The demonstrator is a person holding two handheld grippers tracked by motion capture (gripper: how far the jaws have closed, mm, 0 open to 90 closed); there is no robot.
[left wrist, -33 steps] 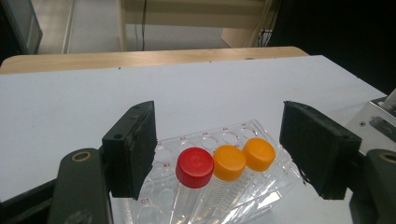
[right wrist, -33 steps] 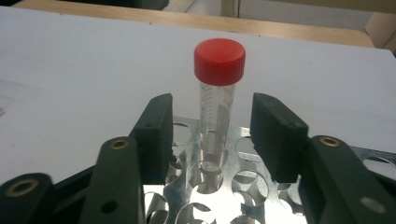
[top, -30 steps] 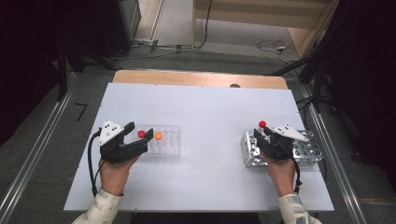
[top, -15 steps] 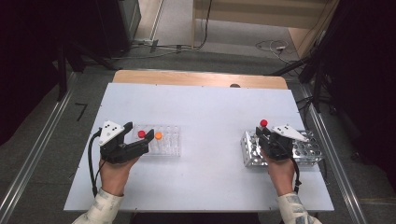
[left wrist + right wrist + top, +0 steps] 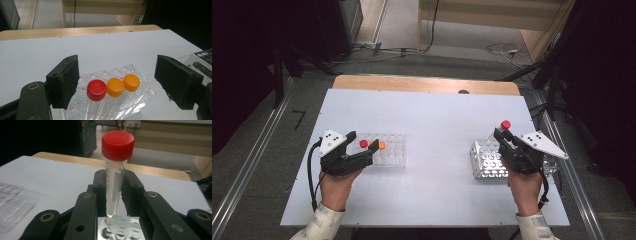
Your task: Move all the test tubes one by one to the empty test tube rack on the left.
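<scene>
My right gripper (image 5: 501,136) is shut on a clear tube with a red cap (image 5: 506,124). In the right gripper view the tube (image 5: 115,170) stands upright between the jaws, its pointed tip just above the perforated metal rack (image 5: 117,230). My left gripper (image 5: 361,148) is open at the near left corner of a clear plastic rack (image 5: 392,156); its jaws have just been opening. That rack (image 5: 117,72) holds a red-capped tube (image 5: 96,89) and two orange-capped tubes (image 5: 115,87), which lean between the wide-apart jaws, untouched.
The metal rack (image 5: 486,160) sits at the right of the white table (image 5: 432,120), near its right edge. A wooden strip (image 5: 422,84) runs along the far edge. Cables trail from both grippers toward the person's forearms.
My right gripper has risen with the red-capped tube, lifting it out of the metal rack. The left hand has stayed in place by the clear rack.
</scene>
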